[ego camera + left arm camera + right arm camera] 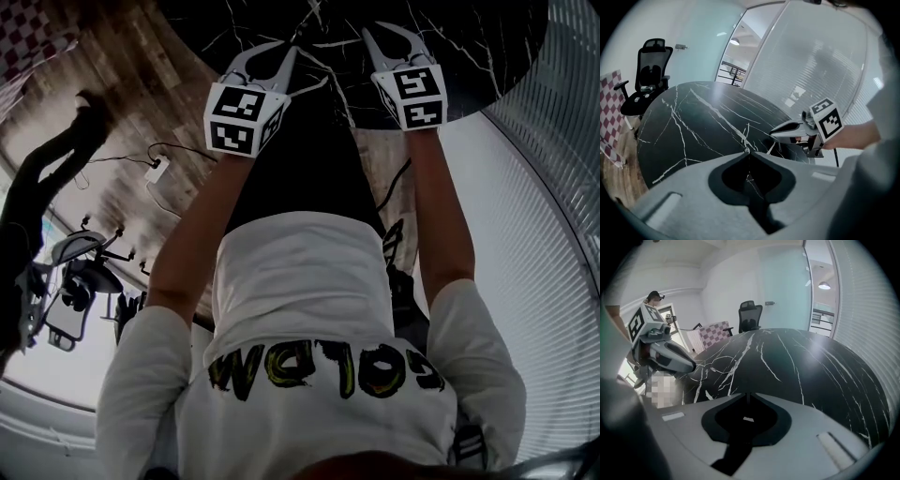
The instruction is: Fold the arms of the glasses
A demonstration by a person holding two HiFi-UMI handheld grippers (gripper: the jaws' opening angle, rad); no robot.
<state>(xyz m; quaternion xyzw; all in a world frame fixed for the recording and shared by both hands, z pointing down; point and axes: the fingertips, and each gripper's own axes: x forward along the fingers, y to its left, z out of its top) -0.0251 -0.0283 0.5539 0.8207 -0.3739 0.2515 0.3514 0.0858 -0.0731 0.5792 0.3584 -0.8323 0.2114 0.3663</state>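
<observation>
No glasses show in any view. Both grippers hover over the near edge of a round black marble table [469, 56] with white veins. In the head view my left gripper [281, 54] and my right gripper [382, 30] point away from the body, side by side and a little apart. The left gripper view has its jaws [747, 151] closed tip to tip with nothing between them, and the right gripper [790, 129] to its right. My right gripper [746, 394] is also shut and empty in its own view, with the left gripper [677, 361] to its left.
A black office chair [649, 70] and a checkered board [611, 108] stand beyond the table's far side. A glass wall with blinds [820, 56] runs along the right. A person [654, 298] stands in the background. A cable and power strip [155, 169] lie on the wooden floor.
</observation>
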